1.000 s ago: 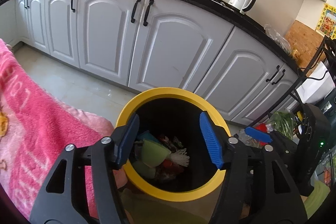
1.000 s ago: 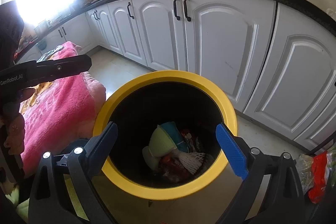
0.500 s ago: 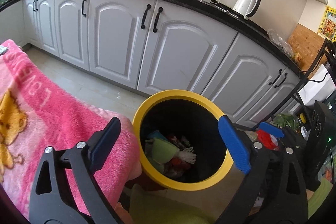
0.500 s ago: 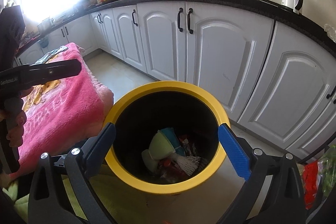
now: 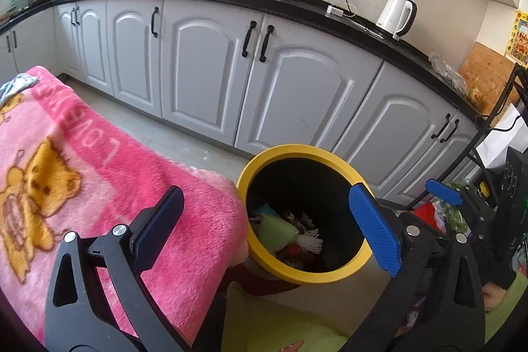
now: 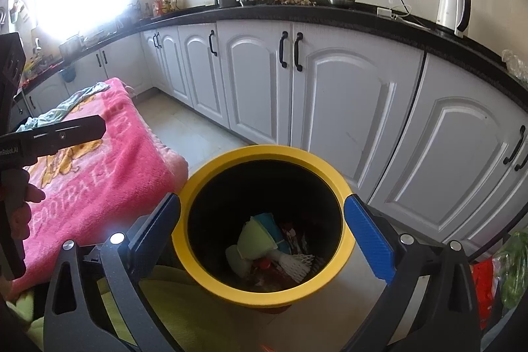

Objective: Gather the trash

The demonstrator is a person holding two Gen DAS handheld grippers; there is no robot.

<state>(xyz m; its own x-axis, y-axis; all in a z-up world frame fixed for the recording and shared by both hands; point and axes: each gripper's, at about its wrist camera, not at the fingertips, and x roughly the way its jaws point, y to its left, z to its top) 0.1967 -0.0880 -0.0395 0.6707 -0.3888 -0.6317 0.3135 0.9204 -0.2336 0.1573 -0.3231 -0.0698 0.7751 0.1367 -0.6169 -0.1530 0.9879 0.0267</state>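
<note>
A black bin with a yellow rim [image 5: 307, 150] stands on the floor before the cabinets. In it lie a green cup [image 5: 277, 230], a white foam net [image 5: 310, 241] and other wrappers. My left gripper [image 5: 265, 188] hovers above the bin's left side and the blanket's edge; its jaws are opening, with nothing between them. The right wrist view looks straight into the bin [image 6: 264, 150], with the green cup [image 6: 257, 240] and the foam net [image 6: 297, 263] at the bottom. My right gripper [image 6: 262, 203] is open and empty above the bin mouth.
A pink blanket [image 5: 82, 170] covers a surface left of the bin. White cabinets [image 5: 204, 71] under a black counter run behind, with a white kettle [image 5: 396, 15] on top. A yellow-green cloth [image 5: 264, 325] lies below me. Bags of vegetables [image 6: 508, 269] sit at the right.
Both grippers have drawn back and up from the bin, which now looks smaller. The left jaws have spread much wider, and the left view has shifted toward the blanket.
</note>
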